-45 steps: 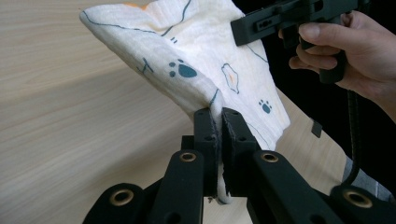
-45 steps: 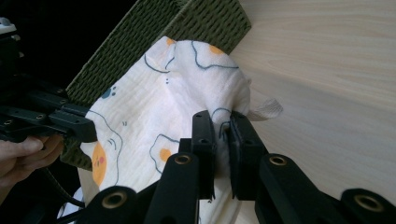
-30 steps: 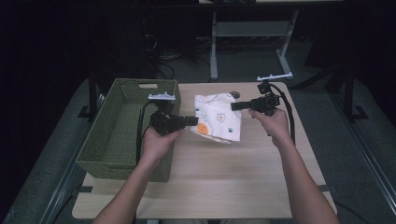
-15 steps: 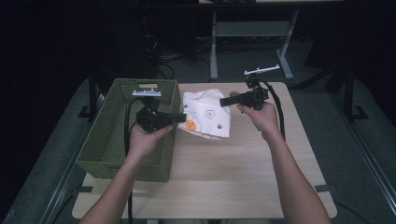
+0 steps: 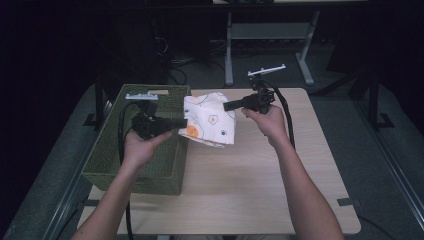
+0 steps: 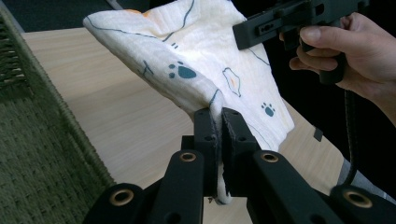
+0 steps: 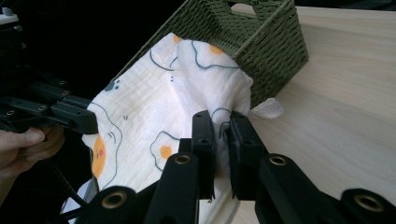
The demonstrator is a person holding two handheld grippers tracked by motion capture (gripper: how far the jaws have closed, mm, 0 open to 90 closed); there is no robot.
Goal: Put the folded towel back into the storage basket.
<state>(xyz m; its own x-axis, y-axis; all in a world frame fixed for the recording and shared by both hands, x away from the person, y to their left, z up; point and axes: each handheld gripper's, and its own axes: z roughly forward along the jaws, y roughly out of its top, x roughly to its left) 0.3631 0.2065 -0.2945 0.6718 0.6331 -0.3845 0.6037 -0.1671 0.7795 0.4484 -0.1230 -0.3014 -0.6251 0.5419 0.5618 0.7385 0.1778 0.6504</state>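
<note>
Now you're carrying the cloth point(image 5: 210, 120) left toward the basket point(image 5: 115, 150), both grippers, left point(image 5: 184, 122) and right point(image 5: 227, 105), pinching it.

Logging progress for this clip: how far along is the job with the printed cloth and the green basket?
Done: both grippers have picked up the printed cloth, which hangs between them off the table. In hand: the left gripper and right gripper are each shut on a fold of it, beside the green basket. Left, presumably: getting it into the basket; it is not in yet.
</note>
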